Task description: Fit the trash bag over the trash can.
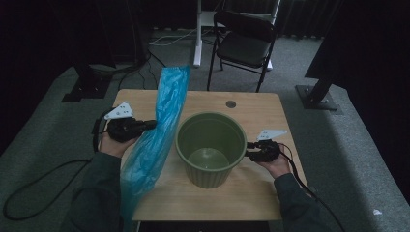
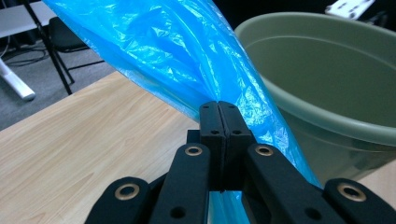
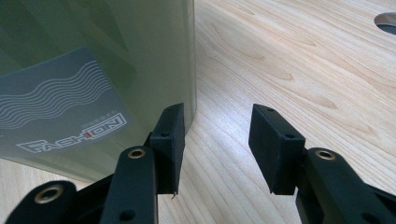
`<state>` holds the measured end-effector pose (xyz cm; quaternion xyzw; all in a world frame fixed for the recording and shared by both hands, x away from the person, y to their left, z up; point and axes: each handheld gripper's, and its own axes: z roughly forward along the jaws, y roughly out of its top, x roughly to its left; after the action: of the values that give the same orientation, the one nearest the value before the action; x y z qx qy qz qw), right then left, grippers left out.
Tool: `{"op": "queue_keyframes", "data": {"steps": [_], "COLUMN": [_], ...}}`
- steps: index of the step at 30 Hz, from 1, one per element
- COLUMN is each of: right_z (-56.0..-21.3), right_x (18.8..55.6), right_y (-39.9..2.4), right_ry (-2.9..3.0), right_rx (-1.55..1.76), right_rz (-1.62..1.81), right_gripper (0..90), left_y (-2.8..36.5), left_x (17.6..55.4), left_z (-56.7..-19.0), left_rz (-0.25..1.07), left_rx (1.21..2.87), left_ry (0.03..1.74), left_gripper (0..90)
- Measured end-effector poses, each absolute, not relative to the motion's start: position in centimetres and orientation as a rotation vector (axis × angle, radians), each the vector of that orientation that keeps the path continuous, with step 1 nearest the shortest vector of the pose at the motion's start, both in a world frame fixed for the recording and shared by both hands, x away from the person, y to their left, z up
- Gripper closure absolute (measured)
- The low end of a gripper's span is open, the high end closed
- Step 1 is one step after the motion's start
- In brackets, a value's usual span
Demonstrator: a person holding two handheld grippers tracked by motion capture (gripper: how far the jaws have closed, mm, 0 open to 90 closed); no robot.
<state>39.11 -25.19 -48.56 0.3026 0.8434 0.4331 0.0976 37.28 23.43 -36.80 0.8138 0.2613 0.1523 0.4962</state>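
A long blue plastic bag [image 1: 162, 121] stretches from the table's far edge to its near left corner, lifted in the middle. My left gripper [image 1: 153, 124] is shut on a fold of the bag [image 2: 187, 60]; in the left gripper view the jaws [image 2: 218, 119] are pressed together on the film. A green plastic bucket [image 1: 211, 145] stands upright and empty in the middle of the table, just right of the bag. My right gripper [image 1: 249, 153] sits low at the bucket's right side. It is open [image 3: 217, 140], with one jaw beside the bucket wall [image 3: 93, 56] and bare wood between the jaws.
The wooden table [image 1: 251, 188] has a round cable hole [image 1: 230, 104] at the far side. A black folding chair [image 1: 244, 41] stands behind the table on grey carpet. Black stand bases flank the table. The bucket wall carries a grey label [image 3: 65, 112].
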Motion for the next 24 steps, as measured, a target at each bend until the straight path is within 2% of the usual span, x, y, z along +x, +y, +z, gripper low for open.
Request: {"op": "queue_keyframes", "data": {"steps": [24], "right_z": [-48.6], "right_x": [39.2], "right_y": [-25.2], "right_ry": [2.498], "right_rx": [0.894], "right_rz": [1.28], "right_gripper": [55.0], "left_y": [18.0], "left_x": [35.6], "left_z": [-35.3], "left_rz": [0.308], "left_rx": [2.029], "left_ry": [0.415], "left_gripper": [89.4]}}
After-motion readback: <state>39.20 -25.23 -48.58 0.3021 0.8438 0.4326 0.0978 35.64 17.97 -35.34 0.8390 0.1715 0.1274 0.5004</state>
